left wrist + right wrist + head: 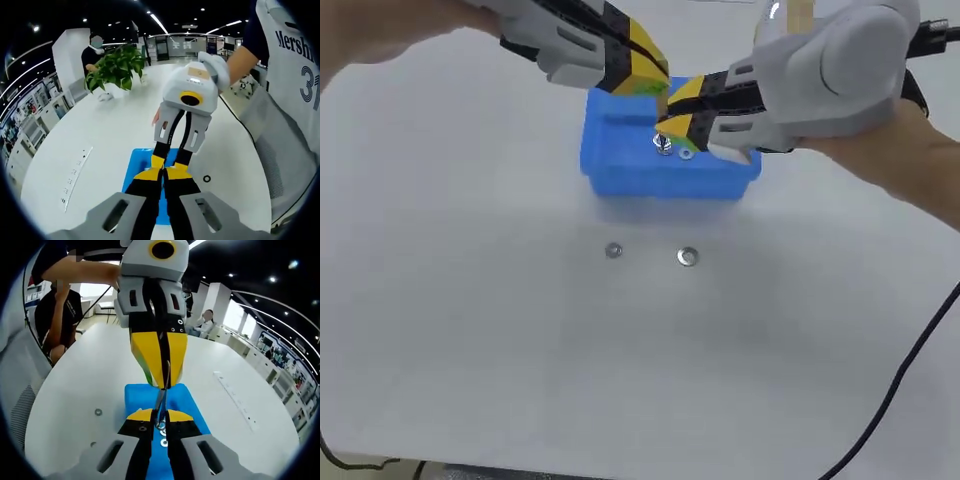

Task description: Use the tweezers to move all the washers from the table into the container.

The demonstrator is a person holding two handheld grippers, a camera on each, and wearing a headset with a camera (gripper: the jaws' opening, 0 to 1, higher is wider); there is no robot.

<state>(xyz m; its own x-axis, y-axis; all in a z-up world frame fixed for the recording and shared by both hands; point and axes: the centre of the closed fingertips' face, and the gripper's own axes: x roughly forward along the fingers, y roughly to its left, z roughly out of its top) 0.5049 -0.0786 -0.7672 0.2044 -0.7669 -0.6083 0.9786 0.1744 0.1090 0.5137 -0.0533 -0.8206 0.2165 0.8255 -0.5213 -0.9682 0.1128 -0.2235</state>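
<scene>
So, roughly halfway I reckon: two washers [613,250] are left on the table [470,330], and a couple lie in the container [620,175]. My left gripper [655,85] is clamped on the top of the tweezers [162,390], while the right gripper [161,417] pinches them lower down, tips over the container.

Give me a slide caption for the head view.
Left gripper and right gripper hold tweezers over the blue container; two washers lie on the table.
</scene>
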